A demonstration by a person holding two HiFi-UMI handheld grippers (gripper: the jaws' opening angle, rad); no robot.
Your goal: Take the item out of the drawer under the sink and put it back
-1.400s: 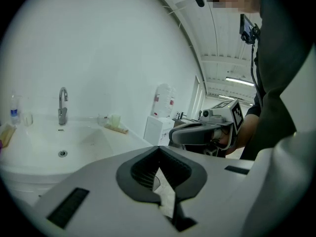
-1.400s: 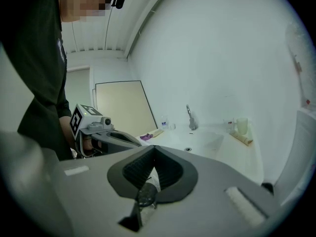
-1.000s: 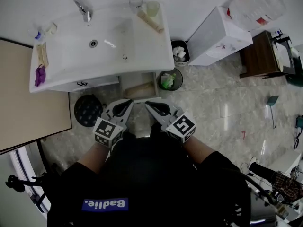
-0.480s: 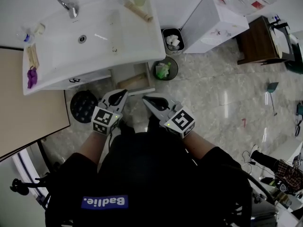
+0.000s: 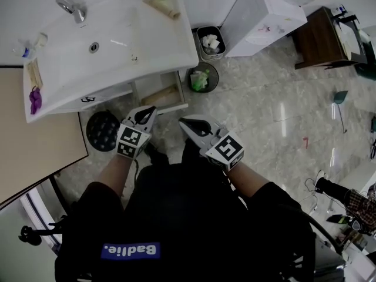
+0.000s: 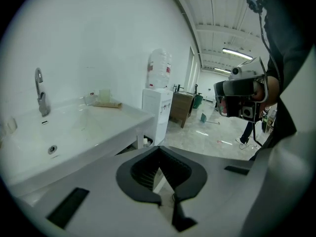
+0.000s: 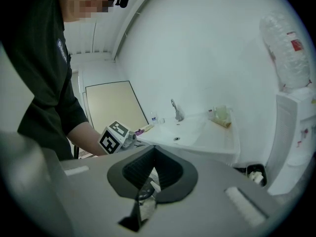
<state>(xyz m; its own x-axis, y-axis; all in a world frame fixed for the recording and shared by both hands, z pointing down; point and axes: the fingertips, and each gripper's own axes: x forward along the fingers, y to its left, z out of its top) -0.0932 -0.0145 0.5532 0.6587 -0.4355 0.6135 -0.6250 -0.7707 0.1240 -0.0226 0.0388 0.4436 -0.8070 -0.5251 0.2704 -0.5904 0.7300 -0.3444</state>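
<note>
In the head view the drawer under the white sink stands pulled open. A long tan item lies inside it. My left gripper hovers just in front of the drawer's front edge, jaws shut and empty. My right gripper is beside it to the right, also shut with nothing held. In the left gripper view the fingertips meet below the sink edge. The right gripper view shows closed jaws and the left gripper's marker cube in front of the sink.
A dark round stool stands left of the drawer. Two waste bins sit to the right: a round one with green waste and a square one with paper. A white water dispenser and a wooden table are farther right. A beige panel is at left.
The whole scene has slid up and left in the head view. Both grippers stay shut, side by side in front of the open drawer; the item has not moved.
</note>
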